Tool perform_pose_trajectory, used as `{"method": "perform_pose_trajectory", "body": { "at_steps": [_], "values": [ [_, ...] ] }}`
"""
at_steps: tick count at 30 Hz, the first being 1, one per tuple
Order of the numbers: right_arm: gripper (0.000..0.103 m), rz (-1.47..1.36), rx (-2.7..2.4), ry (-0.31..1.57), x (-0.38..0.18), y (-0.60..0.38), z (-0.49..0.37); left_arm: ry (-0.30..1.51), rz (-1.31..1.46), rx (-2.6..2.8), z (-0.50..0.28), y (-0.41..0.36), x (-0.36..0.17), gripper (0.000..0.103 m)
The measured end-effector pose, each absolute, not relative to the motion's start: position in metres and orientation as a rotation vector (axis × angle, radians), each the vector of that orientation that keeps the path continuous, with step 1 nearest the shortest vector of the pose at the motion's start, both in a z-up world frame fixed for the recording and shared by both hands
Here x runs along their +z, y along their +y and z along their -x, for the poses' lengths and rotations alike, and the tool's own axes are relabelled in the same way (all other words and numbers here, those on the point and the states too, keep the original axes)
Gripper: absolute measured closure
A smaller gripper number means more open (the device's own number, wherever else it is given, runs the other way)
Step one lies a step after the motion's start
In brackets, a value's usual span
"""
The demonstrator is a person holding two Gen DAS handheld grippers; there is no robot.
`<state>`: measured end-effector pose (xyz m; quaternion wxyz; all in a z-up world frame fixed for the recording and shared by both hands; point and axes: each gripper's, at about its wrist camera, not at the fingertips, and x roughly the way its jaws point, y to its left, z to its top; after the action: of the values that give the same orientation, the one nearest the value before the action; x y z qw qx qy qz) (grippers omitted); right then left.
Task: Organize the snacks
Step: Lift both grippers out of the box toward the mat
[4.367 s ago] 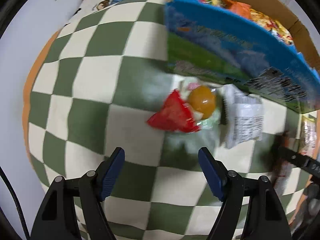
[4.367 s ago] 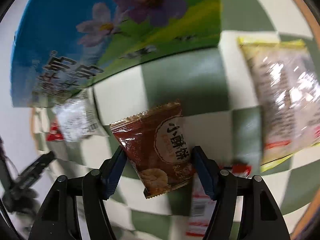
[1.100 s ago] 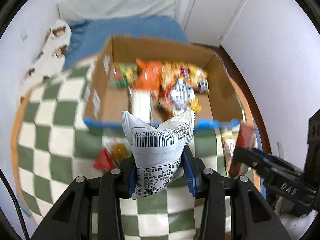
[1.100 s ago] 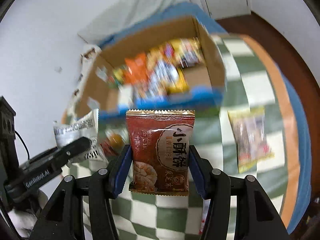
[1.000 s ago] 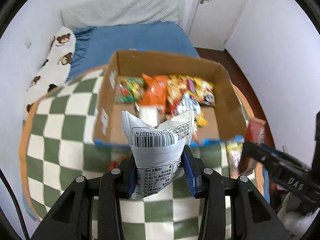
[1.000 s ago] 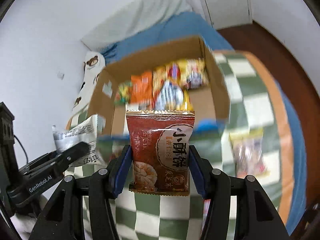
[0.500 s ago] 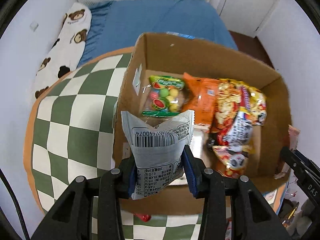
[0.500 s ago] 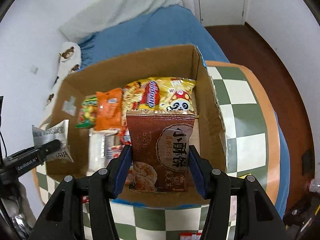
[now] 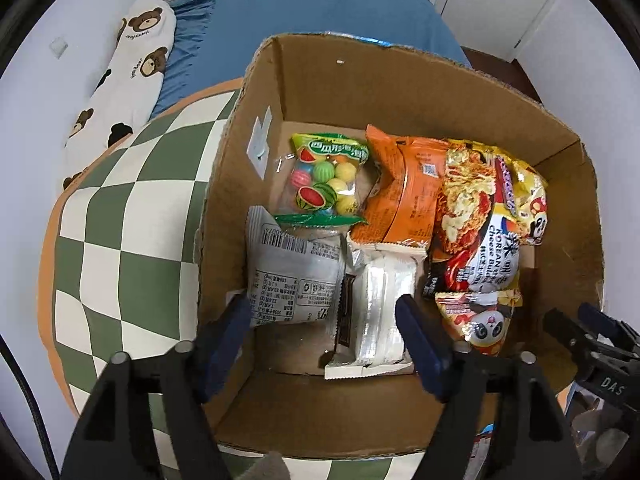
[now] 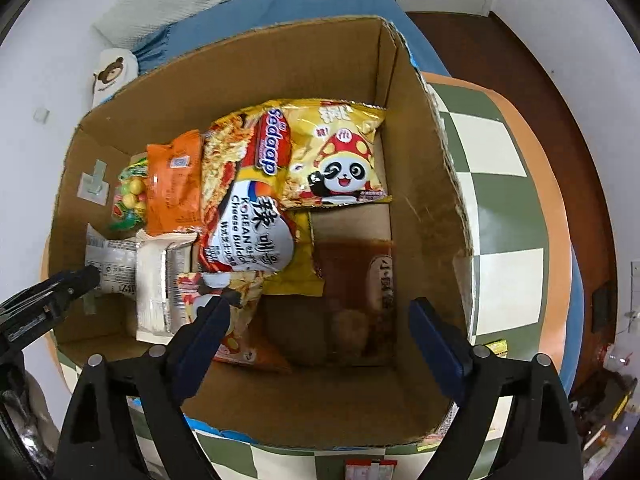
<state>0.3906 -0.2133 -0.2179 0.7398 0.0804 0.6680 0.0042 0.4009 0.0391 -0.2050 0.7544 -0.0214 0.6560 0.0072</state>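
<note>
A cardboard box (image 9: 400,92) full of snack packs sits on a green-and-white checked table. My left gripper (image 9: 324,320) hangs over its near left corner, jaws opening. The grey-white barcode pack (image 9: 292,276) lies loose on the box floor below, no pad touching it. My right gripper (image 10: 320,320) hovers over the box's near right corner (image 10: 432,200), jaws opening wide. The brown biscuit pack (image 10: 356,280) lies blurred on the floor between the fingers, free of them. Each gripper shows at the edge of the other's view.
Inside the box lie a gumball bag (image 9: 324,180), an orange pack (image 9: 404,192), a Korean noodle pack (image 10: 248,208), a yellow panda pack (image 10: 340,156) and a silver-white pack (image 9: 380,304). The checked table (image 9: 120,240) spreads around. A blue bed (image 9: 312,12) lies behind.
Both grippers came down over the box and let go: the grey-white pack and the brown biscuit pack dropped from the jaws onto the box floor. Both sets of jaws have spread apart.
</note>
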Motion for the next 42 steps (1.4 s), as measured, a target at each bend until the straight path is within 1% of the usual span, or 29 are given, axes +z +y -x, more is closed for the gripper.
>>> {"method": "perform_pose_trajectory", "body": {
  "at_steps": [4, 11, 14, 32, 42],
  "values": [
    [0.006, -0.178, 0.008, 1.48, -0.223, -0.212, -0.391, 1.418, 0.041, 0.019, -0.401, 0.036, -0.201, 0.025],
    [0.006, -0.188, 0.015, 1.455, -0.215, -0.209, -0.384, 1.378, 0.056, 0.002, -0.389, 0.03, -0.187, 0.025],
    [0.006, -0.183, 0.018, 1.427, -0.206, -0.207, -0.377, 1.329, 0.044, 0.011, -0.378, 0.026, -0.178, 0.025],
    [0.006, -0.1, 0.034, 1.16, -0.115, -0.188, -0.312, 1.075, 0.024, 0.0, -0.303, 0.02, -0.095, 0.025],
    [0.006, -0.106, 0.046, 1.074, -0.073, -0.175, -0.265, 1.007, 0.038, -0.02, -0.258, 0.022, -0.065, 0.025]
  ]
}}
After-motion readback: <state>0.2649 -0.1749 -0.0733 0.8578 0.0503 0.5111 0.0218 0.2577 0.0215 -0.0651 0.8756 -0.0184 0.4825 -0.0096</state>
